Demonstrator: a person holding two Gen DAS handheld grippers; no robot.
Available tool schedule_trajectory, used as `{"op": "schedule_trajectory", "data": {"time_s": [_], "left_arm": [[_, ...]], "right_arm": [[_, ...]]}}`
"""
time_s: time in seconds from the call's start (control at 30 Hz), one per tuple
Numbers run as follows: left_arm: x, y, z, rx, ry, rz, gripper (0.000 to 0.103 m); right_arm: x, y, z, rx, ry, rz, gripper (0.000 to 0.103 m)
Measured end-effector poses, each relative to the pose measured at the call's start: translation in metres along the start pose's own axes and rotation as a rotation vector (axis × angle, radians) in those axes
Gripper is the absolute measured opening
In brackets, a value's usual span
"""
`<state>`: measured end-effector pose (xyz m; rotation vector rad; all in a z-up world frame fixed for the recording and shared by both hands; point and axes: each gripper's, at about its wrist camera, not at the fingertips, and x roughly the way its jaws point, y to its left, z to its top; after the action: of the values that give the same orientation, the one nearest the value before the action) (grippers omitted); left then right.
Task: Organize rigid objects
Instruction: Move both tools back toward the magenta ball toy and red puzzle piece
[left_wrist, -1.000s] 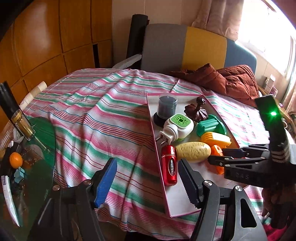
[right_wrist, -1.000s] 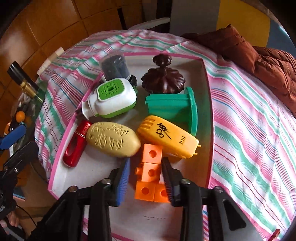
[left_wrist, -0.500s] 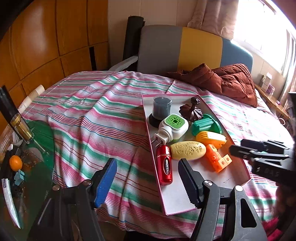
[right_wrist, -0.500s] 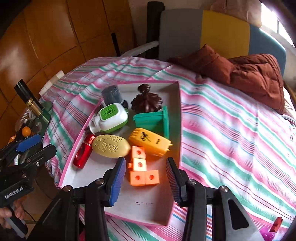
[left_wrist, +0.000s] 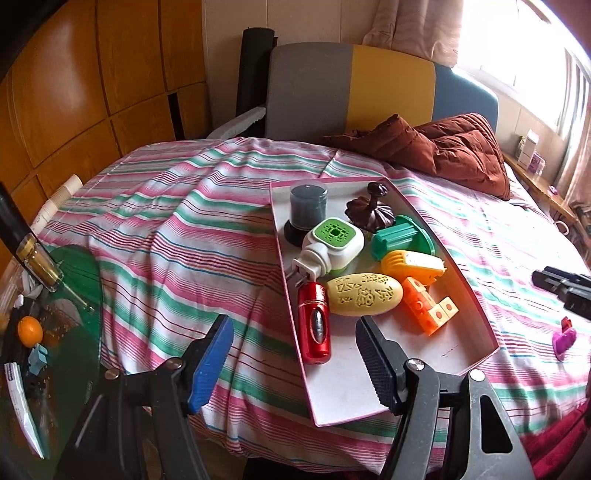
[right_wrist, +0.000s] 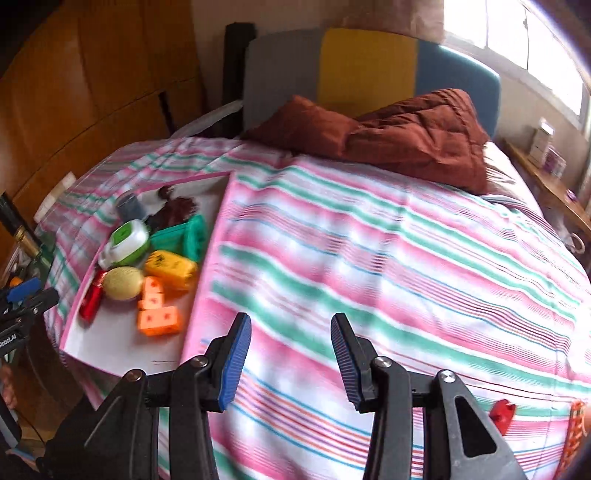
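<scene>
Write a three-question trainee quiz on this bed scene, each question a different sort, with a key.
1. True or false: the red lighter lies inside the tray.
2. Which touches the orange block piece? A) yellow oval soap B) dark jar C) brown jacket
3. Fill in: the right gripper holds ____.

Key: 1 true; 2 A; 3 nothing, its jaws stand open over the striped sheet.

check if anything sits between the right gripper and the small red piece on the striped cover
Nothing visible does. The open, empty right gripper hangs over bare striped cover, and the red piece lies low to its right, partly behind the gripper's own frame.
</scene>
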<state>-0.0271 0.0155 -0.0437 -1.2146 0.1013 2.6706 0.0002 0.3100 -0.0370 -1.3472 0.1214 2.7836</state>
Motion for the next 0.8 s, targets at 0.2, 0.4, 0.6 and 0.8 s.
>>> {"op": "schedule_trajectory", "data": {"time_s": [0.2,0.4,0.6,0.8], "left_arm": [[-0.001,-0.004,0.003,-0.006,-0.011,-0.037,0.069],[-0.003,-0.023,0.007,0.061,-0.027,-0.066,0.069],[-0.003,-0.053,0.011,0.119,-0.022,-0.134,0.069],[0.003,-0.105,0.013,0.212,0.011,-0.25,0.069]], "right_arm": [[-0.027,-0.077,-0.012,0.166,-0.065,-0.142,0.045],[-0.056,-0.163,-0.047,0.488,-0.122,-0.261,0.045],[-0.076,-0.221,-0.083,0.86,-0.196,-0.234,0.045],[-0.072,-0.22,-0.08,0.859,-0.179,-0.209,0.045]]}}
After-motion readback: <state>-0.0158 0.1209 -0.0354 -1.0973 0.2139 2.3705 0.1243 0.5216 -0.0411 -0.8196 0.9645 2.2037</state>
